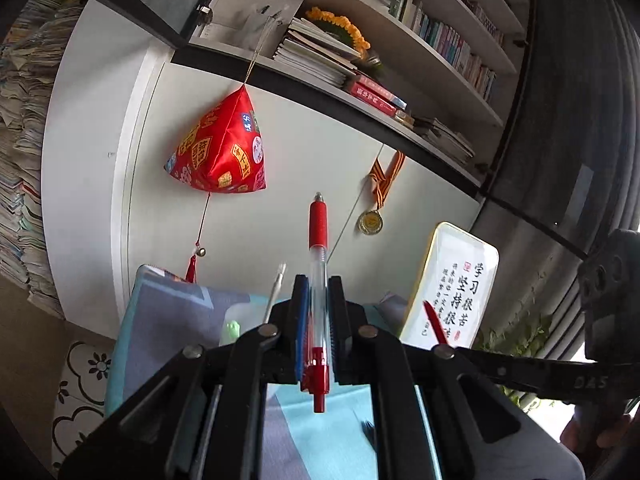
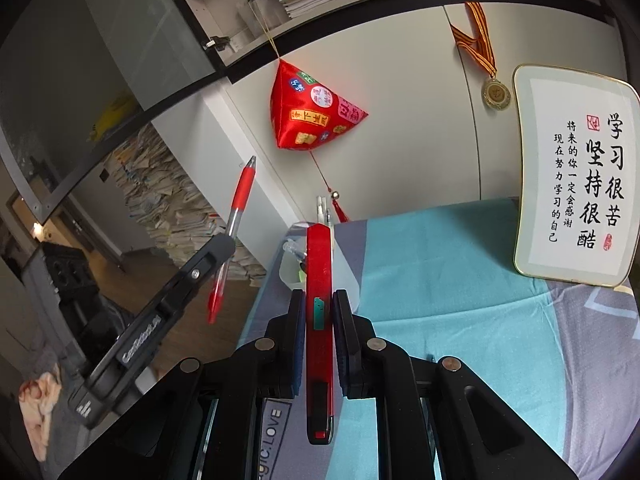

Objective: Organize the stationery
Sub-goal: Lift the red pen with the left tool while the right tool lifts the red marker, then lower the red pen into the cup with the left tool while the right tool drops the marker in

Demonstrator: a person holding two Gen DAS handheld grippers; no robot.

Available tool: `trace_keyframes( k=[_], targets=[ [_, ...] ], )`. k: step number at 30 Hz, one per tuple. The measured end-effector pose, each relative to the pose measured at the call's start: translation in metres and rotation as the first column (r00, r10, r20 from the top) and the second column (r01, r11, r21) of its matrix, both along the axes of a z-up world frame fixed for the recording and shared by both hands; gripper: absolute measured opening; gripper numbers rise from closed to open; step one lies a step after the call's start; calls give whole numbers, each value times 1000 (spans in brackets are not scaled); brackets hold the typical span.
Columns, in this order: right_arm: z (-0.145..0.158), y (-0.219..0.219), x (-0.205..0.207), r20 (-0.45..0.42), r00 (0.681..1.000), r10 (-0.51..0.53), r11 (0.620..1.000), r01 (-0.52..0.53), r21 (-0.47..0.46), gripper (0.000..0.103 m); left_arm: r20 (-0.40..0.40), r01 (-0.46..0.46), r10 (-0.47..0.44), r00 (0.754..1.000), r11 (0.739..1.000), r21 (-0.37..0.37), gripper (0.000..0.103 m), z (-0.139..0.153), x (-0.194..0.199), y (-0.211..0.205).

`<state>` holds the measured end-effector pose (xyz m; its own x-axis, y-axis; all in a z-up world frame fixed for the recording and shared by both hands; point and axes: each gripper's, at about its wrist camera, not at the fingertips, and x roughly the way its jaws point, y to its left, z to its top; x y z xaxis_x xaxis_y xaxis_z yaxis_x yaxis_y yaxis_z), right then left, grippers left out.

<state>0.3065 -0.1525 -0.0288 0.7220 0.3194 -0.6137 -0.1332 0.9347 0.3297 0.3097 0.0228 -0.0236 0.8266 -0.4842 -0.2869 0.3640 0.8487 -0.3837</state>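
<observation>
a teal-and-grey patchwork cloth (image 2: 460,280) covers the table below white cabinets (image 1: 300,152); left gripper (image 1: 318,292) clamps a clear-barrelled red pen (image 1: 318,280), right gripper (image 2: 319,308) clamps a glossy red utility knife (image 2: 319,280).

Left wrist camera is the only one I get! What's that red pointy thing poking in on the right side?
Observer: It looks like a flat red utility knife, and the right claw is shut on it.
Operator: Is it red all over?
Observer: No, there's a green patch on its top edge, where the claw grips it.
Operator: What's in front of it?
Observer: A clear cup holding white pens stands on the table, just past the knife's tip.
</observation>
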Motion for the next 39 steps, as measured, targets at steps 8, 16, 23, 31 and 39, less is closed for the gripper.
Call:
trace_keyframes(
  k=[8, 16, 23, 31, 39],
  targets=[
    [-5, -12, 22, 3, 1000, -27, 1000, 27, 9, 15, -41, -32, 27, 999, 992, -120, 7, -42, 55, 8],
    [-12, -8, 39, 27, 1000, -7, 996, 5, 87, 15, -35, -42, 39, 999, 995, -87, 7, -64, 64, -3],
    [-8, -7, 54, 58, 998, -6, 985, -4, 171, 15, -32, -70, 68, 997, 994, -79, 8, -69, 55, 6],
    [-3, -3, 78, 84, 996, -24, 982, 7, 191, 15, -33, -72, 70, 997, 996, -58, 17, -69, 45, 5],
    [-1, 8, 109, 91, 996, -20, 969, -4, 248, 15, -24, -144, 147, 989, 984, 102, 16, -62, 39, -8]
  ],
)
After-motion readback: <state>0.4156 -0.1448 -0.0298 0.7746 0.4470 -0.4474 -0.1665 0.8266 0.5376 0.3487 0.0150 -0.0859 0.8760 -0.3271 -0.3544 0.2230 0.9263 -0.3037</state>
